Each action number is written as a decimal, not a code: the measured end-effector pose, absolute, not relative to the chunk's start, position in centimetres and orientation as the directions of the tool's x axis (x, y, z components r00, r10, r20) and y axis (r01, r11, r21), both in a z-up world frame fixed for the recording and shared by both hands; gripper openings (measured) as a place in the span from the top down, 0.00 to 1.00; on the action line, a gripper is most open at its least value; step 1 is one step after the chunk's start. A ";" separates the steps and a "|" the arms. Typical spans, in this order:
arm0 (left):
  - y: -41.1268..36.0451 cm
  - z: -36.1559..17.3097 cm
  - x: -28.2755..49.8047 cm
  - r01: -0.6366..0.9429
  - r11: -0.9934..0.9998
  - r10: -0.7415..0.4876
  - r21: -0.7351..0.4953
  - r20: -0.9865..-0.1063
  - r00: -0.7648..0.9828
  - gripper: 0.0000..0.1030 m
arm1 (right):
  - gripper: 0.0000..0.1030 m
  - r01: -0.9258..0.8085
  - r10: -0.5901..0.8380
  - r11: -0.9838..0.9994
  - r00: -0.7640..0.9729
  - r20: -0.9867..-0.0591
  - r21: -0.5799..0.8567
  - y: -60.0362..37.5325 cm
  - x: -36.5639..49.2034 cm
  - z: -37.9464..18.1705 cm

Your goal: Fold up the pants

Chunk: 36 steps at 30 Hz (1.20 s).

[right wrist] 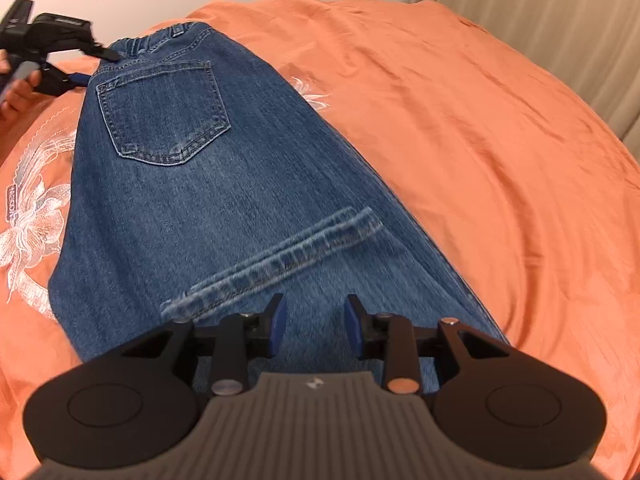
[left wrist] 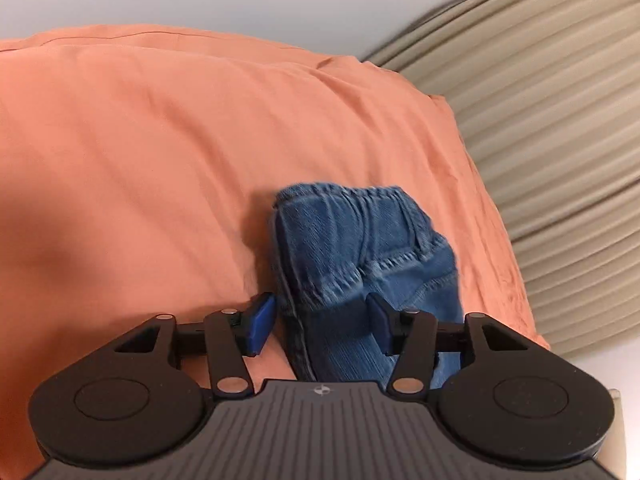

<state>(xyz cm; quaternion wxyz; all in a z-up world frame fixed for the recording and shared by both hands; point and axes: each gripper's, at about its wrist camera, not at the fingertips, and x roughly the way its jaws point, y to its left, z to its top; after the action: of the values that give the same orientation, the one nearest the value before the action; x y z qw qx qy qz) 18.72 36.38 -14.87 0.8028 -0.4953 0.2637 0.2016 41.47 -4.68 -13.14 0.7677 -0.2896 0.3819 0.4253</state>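
Blue jeans (right wrist: 192,200) lie on the orange bedspread (right wrist: 480,140); left gripper (left wrist: 318,326) and right gripper (right wrist: 315,326), both spread, hover over the jeans.

No legible text or labels on any surface.

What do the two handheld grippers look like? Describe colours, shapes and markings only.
Both the left gripper and the right gripper share one design: a grey ribbed body with a small white emblem, two round black discs at its sides, and black linkage bars joined by silver pins, one on each looking coppery. The jaws end in flat blue pads. No cables or sleeves are visible.
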 end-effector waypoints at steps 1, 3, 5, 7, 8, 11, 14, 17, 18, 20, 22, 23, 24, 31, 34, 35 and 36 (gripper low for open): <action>36.6 -15.1 19.1 -0.583 0.433 0.061 -0.688 -0.623 0.780 0.42 | 0.71 -0.883 0.433 0.453 0.338 -0.835 -0.123 -4.5 41.7 -13.3; 36.9 -15.3 19.7 -0.584 0.443 0.064 -0.680 -0.626 0.777 0.43 | 0.71 -0.904 0.432 0.407 0.320 -0.843 -0.135 -3.9 42.2 -13.6; 37.4 -15.5 20.1 -0.585 0.452 0.073 -0.673 -0.626 0.776 0.43 | 0.66 -0.926 0.439 0.347 0.299 -0.847 -0.147 -3.4 42.3 -13.8; 37.6 -15.5 20.5 -0.585 0.462 0.075 -0.667 -0.628 0.775 0.43 | 0.61 -0.944 0.454 0.295 0.274 -0.848 -0.147 -2.6 42.5 -13.9; 37.7 -15.5 20.6 -0.583 0.467 0.078 -0.664 -0.626 0.776 0.43 | 0.61 -0.951 0.462 0.272 0.261 -0.848 -0.145 -2.2 42.5 -13.9; 37.8 -15.6 20.7 -0.577 0.481 0.086 -0.660 -0.620 0.780 0.43 | 0.61 -0.958 0.463 0.255 0.240 -0.853 -0.131 -0.9 43.3 -14.4; 38.2 -15.7 20.6 -0.577 0.470 0.094 -0.668 -0.612 0.785 0.43 | 0.60 -0.958 0.434 0.273 0.205 -0.878 -0.089 0.1 44.4 -15.9; 38.3 -15.5 21.0 -0.581 0.479 0.095 -0.657 -0.620 0.779 0.46 | 0.59 -0.953 0.399 0.298 0.177 -0.900 -0.055 1.1 45.1 -17.2; 38.3 -15.3 21.1 -0.580 0.490 0.093 -0.650 -0.623 0.777 0.52 | 0.59 -0.953 0.393 0.299 0.171 -0.904 -0.050 1.3 45.2 -17.4; 38.0 -14.8 21.3 -0.584 0.519 0.099 -0.624 -0.635 0.766 0.60 | 0.58 -0.952 0.384 0.303 0.165 -0.908 -0.045 1.5 45.3 -17.7; 37.7 -14.1 21.4 -0.573 0.556 0.102 -0.602 -0.635 0.765 0.71 | 0.58 -0.947 0.384 0.319 0.161 -0.909 -0.033 1.5 45.5 -17.8; 37.5 -13.6 21.5 -0.571 0.577 0.108 -0.585 -0.638 0.763 0.77 | 0.58 -0.945 0.383 0.325 0.164 -0.909 -0.034 1.5 45.5 -17.8; 37.2 -13.0 21.7 -0.567 0.594 0.114 -0.570 -0.639 0.761 0.80 | 0.58 -0.944 0.380 0.327 0.171 -0.909 -0.041 1.5 45.4 -17.8; 34.3 -7.6 22.6 -0.557 0.674 0.191 -0.485 -0.614 0.766 0.83 | 0.58 -0.915 0.346 0.390 0.247 -0.905 -0.101 2.2 44.1 -17.0; 32.2 -4.2 22.8 -0.518 0.728 0.206 -0.449 -0.578 0.790 0.83 | 0.58 -0.897 0.385 0.437 0.260 -0.886 -0.074 0.8 43.6 -15.3; 31.1 -2.9 22.9 -0.500 0.755 0.212 -0.425 -0.563 0.799 0.83 | 0.58 -0.889 0.398 0.454 0.255 -0.881 -0.052 0.0 43.4 -14.6; 30.0 -1.7 23.0 -0.483 0.777 0.217 -0.404 -0.548 0.808 0.83 | 0.58 -0.881 0.405 0.471 0.252 -0.879 -0.035 -0.9 43.2 -14.1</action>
<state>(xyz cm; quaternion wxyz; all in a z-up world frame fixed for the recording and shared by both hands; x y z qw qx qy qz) 22.95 30.04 -1.69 0.9106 -0.2733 0.2433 0.1920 43.24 -0.94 -14.06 0.7414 -0.2760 0.4312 0.4338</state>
